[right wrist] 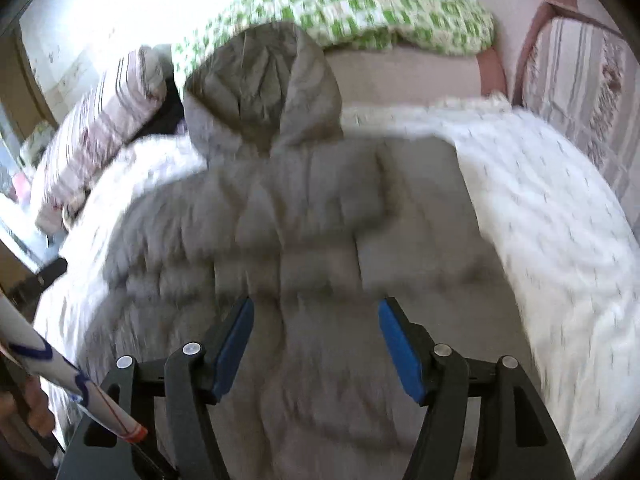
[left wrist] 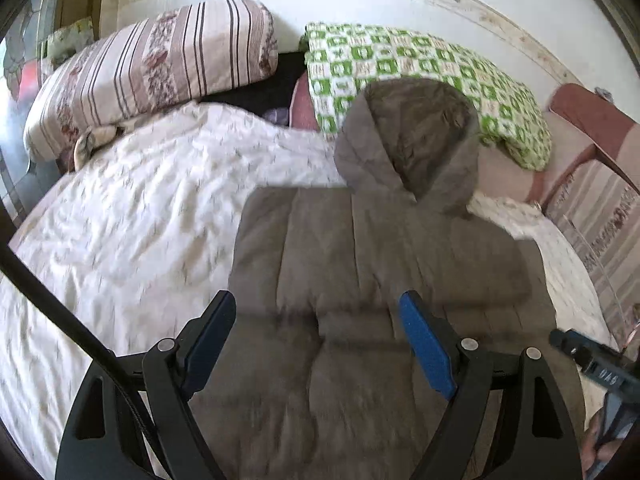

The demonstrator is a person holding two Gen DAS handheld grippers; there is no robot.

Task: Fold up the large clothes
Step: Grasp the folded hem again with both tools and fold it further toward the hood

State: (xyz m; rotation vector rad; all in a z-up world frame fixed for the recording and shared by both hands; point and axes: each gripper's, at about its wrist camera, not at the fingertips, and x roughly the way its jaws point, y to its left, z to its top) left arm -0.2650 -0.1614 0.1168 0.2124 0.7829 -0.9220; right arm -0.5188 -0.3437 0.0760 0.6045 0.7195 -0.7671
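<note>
We have the grey puffer jacket [left wrist: 360, 240] lying flat on the bed, on top of the white quilt [left wrist: 140, 220], because a padded coat this bulky needs a broad, soft surface under it before any fold will hold. Its hood [left wrist: 408, 136] points to twelve o'clock in both wrist views, toward the green checked blanket [left wrist: 420, 76], so the hem falls nearest us, where our hands can reach it. The sides look already turned in over the body, which makes the coat a narrow block; we judge the next fold runs from the hem up toward the hood.

Our left gripper [left wrist: 318, 340] hangs above the lower body of the jacket with its fingers spread wide and nothing between the blue pads. Our right gripper [right wrist: 316, 344] is over the same stretch, fingers also spread and empty. Neither touches the fabric, as far as the blurred pictures let us tell. We keep them open and tilted downward so they can drop onto the thick hem and take it in.

The striped pillow [left wrist: 152, 68] sits at ten o'clock in the left view, well clear of the jacket, so it should not hinder the fold.
</note>
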